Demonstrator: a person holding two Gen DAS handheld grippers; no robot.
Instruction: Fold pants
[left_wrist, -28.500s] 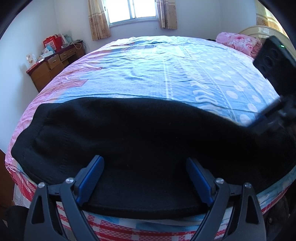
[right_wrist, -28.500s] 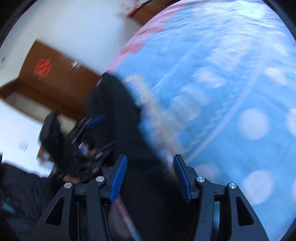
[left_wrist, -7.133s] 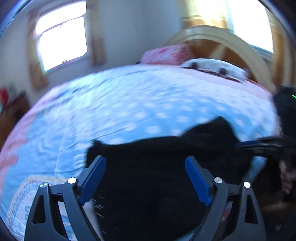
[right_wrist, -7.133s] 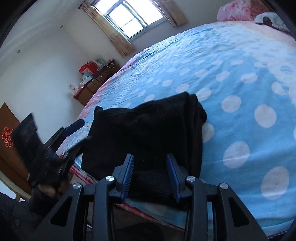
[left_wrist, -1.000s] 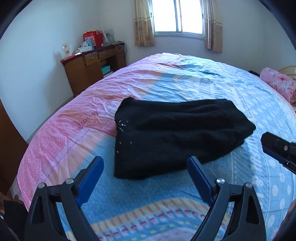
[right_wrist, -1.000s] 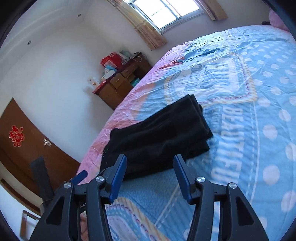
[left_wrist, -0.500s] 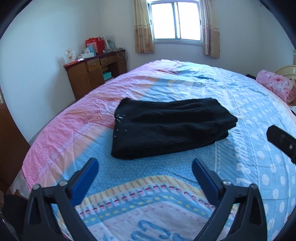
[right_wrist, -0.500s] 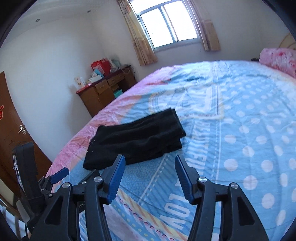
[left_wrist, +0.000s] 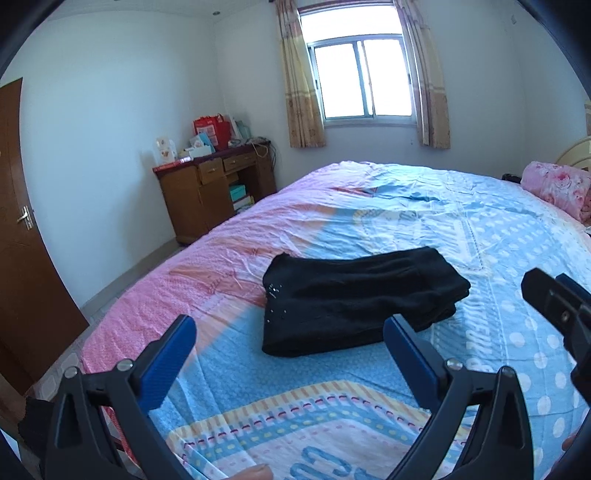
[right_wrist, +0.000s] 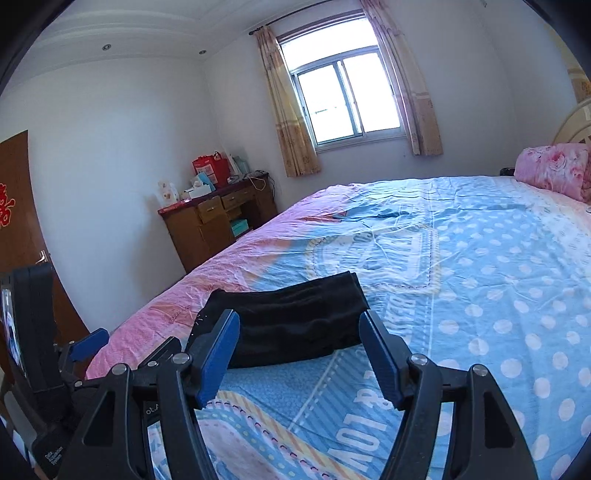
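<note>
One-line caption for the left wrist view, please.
Folded black pants lie on the bed; the open left gripper holds nothing, clear of them.

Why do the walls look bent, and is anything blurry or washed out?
Both views: fisheye lenses curve the walls and darken the corners. Left wrist view: sharp; the window is blown out white. Right wrist view: also sharp; the black pants lose fabric detail.

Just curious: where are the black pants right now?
The folded black pants lie on the bed, near its pink left side, ahead of both open grippers in both views.
</note>
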